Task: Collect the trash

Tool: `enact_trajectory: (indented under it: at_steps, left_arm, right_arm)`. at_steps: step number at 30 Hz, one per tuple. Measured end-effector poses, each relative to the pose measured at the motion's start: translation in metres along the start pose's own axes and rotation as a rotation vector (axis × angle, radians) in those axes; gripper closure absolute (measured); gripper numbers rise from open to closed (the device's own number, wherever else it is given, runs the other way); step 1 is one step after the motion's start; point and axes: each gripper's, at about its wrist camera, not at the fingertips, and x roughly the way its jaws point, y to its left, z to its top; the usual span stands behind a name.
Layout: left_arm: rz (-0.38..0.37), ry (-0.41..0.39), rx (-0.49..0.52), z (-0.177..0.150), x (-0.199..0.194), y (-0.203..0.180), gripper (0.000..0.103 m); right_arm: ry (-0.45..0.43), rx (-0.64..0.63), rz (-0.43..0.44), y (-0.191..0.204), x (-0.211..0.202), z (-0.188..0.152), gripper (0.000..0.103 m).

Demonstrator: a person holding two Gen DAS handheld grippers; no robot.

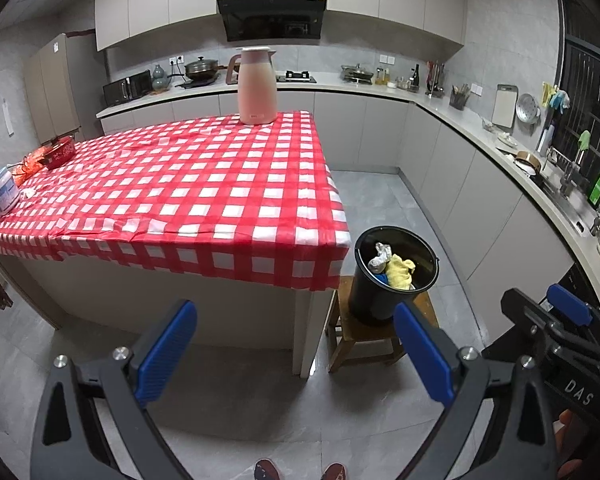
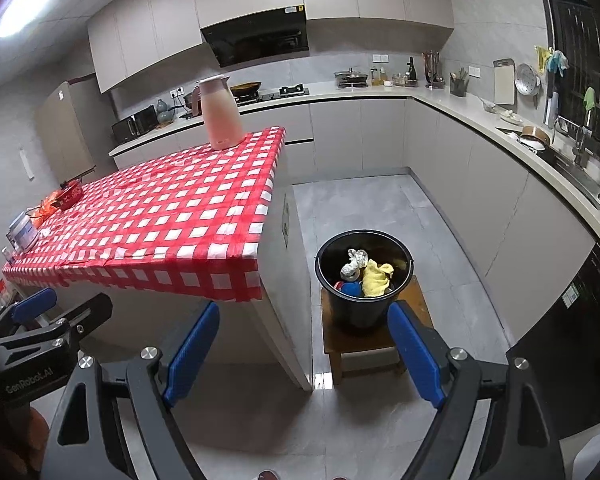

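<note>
A black bin (image 1: 394, 280) (image 2: 362, 284) stands on a low wooden stool beside the table's corner. Inside it lie crumpled white paper (image 2: 354, 264), a yellow cloth (image 2: 376, 278) and something blue (image 2: 350, 289). My left gripper (image 1: 296, 354) is open with nothing between its blue pads, held above the floor in front of the table. My right gripper (image 2: 304, 354) is open and empty too, just short of the bin. Each gripper shows at the edge of the other's view.
The table (image 1: 188, 184) wears a red-and-white checked cloth, with a pink jug (image 1: 257, 88) at its far edge and a white tub (image 1: 3, 192) and red box (image 1: 60, 152) at its left. The stool (image 2: 336, 344) is low. Kitchen counters run along the back and right. Slippered feet (image 1: 300, 470) show below.
</note>
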Motion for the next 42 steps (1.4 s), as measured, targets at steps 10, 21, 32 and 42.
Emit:
enact_trajectory:
  at_steps: [10,21,32,42]
  left_arm:
    - [0.006,-0.009,0.008,0.0011,-0.0016,-0.0029,0.003]
    - [0.007,-0.007,0.014,0.0016,-0.0010,-0.0028,0.003]
    - [0.003,-0.004,0.010,-0.0012,-0.0013,-0.0023,0.003]
    - [-0.003,0.004,0.006,-0.0025,-0.0013,-0.0026,0.003]
  right_arm:
    - [0.004,-0.005,0.008,0.0031,0.0029,0.0010,0.015]
    - [0.002,-0.006,0.009,0.0058,0.0053,0.0018,0.015]
    - [0.003,-0.007,0.010,0.0068,0.0063,0.0018,0.015]
    - [0.005,-0.007,0.016,0.0079,0.0027,-0.0010,0.015]
